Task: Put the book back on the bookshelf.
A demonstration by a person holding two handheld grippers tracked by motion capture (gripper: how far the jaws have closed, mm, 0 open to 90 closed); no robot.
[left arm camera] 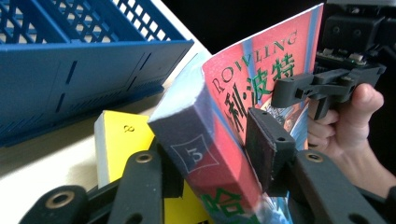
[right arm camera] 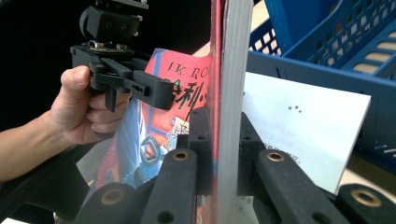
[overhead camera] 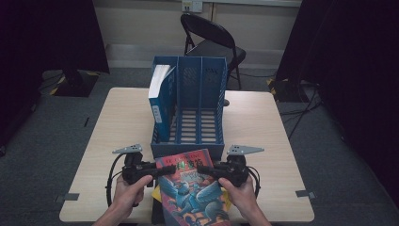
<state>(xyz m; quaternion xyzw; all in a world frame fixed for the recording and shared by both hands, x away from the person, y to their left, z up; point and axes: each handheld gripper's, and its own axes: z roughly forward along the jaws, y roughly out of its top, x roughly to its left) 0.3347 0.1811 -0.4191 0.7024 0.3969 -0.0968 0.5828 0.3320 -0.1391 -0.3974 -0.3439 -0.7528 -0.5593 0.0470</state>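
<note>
A thick red and blue book (overhead camera: 190,193) is held up off the table's near edge, between both grippers. My left gripper (overhead camera: 160,170) grips its spine end: in the left gripper view the pads (left arm camera: 266,144) press on the book (left arm camera: 261,74) from both sides. My right gripper (overhead camera: 203,169) is shut on the opposite edge, and in the right gripper view its jaws clamp the red cover and white page block (right arm camera: 229,70). Each gripper view also shows the other hand's gripper farther off (left arm camera: 299,91) (right arm camera: 149,91).
A blue three-slot file rack (overhead camera: 188,146) stands just beyond the book, with a blue and white book (overhead camera: 160,99) upright in its left slot. A yellow book (left arm camera: 123,140) lies on the table (overhead camera: 263,127) under the held one. A folding chair (overhead camera: 211,42) stands behind the table.
</note>
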